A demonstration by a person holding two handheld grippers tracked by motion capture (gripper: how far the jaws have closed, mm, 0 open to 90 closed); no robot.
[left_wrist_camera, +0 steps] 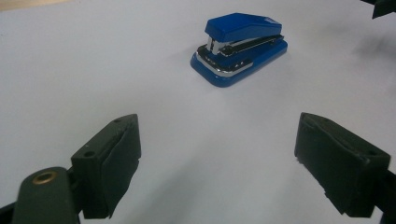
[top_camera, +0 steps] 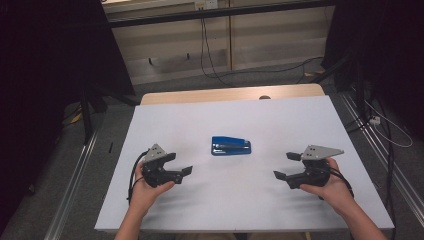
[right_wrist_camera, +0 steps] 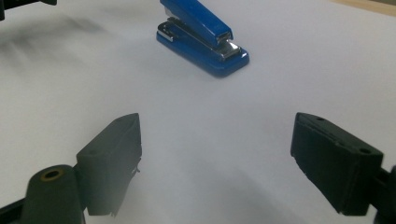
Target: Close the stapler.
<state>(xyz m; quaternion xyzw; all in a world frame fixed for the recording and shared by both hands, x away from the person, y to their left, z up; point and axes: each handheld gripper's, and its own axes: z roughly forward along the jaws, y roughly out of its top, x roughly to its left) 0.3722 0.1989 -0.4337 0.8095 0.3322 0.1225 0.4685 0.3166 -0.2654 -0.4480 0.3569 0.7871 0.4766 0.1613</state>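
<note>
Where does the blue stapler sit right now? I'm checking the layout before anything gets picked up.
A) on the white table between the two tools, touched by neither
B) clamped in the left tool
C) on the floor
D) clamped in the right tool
A: the blue stapler lies on the white table, apart from the open left tool and open right tool.

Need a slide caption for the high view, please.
Two hand-held tongs, left and right, both open, flank a blue stapler on a white table.

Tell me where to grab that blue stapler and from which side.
Grip the stapler across its long flat sides, near the middle of the body. It lies flat between both open claws; the left claw faces its metal front end, so coming down from above probably suits best.
</note>
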